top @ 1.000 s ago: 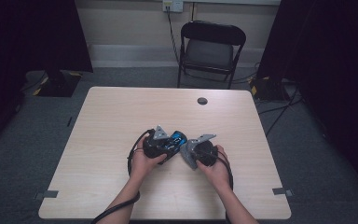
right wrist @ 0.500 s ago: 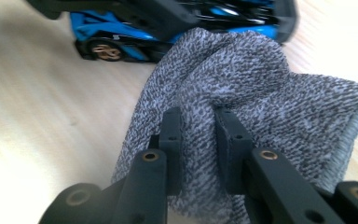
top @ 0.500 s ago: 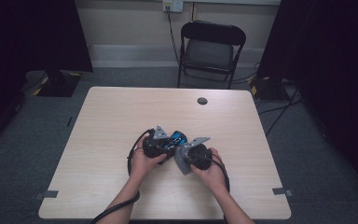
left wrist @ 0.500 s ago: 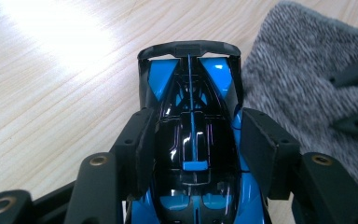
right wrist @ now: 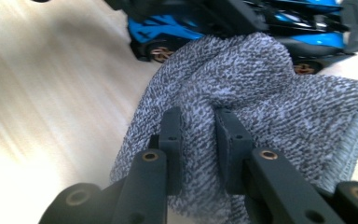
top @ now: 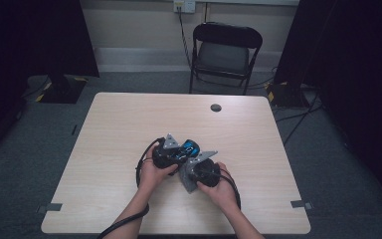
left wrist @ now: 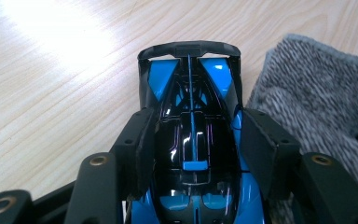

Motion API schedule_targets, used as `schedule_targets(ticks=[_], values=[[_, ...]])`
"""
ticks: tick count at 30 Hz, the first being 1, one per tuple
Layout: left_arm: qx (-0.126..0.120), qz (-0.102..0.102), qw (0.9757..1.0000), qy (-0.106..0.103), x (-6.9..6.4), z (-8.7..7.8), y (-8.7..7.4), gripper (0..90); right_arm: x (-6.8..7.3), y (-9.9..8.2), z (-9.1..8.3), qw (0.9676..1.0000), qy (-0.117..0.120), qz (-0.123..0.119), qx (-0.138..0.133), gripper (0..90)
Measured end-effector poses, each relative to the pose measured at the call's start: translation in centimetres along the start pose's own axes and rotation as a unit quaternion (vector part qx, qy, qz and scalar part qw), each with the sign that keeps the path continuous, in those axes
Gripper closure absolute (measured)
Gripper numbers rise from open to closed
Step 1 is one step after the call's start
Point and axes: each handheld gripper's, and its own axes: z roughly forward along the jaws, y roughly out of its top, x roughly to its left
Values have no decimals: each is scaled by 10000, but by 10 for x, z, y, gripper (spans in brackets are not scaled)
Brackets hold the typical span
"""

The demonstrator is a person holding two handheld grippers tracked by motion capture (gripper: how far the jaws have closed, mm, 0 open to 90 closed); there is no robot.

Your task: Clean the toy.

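The right tongs (right wrist: 196,135), pinched tight on a bunched grey cloth (right wrist: 261,107), have slid in closer to the blue and black toy car (left wrist: 193,140) since a second ago, so wiping looks underway. The left tongs (left wrist: 196,144) clamp the car's sides mid-table (top: 129,124). The gripper views show the cloth's knit texture and the car's bronze wheels, while the high view gives their spot near the person's edge.

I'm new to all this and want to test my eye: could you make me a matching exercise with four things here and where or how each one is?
Things:
1. toy car
2. grey cloth
3. folding chair
4. small dark disc

States:
A. on the floor beyond the table
B. pinched in the right gripper
C. lying on the far part of the table
D. clamped in the left gripper

Pairs: 1-D, 2-B, 3-A, 4-C
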Motion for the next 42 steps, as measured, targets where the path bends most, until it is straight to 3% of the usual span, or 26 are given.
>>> schedule_targets(ticks=[7, 12, 21, 30, 36, 42], values=[[2, -1, 10000, -3, 0, 0, 0, 459, 12, 2, 1, 9998, 202, -96, -7, 744], [-35, 10, 10000, 13, 0, -1, -1, 459, 15, 2, 2, 9990, 445, -15, -51, 744], [-28, 25, 10000, 37, 0, 0, -1, 459, 26, 4, 4, 9974, 692, -219, -49, 744], [-62, 6, 10000, 34, 0, 0, -2, 459, 21, 1, 0, 9951, 976, -103, -139, 744], [-96, -17, 9999, 29, -1, 0, -3, 460, 16, -1, -9, 9963, 827, -176, -119, 745], [-82, 33, 9999, 72, 0, -1, -2, 459, -4, -5, -28, 9980, 597, -2, -224, 749]])
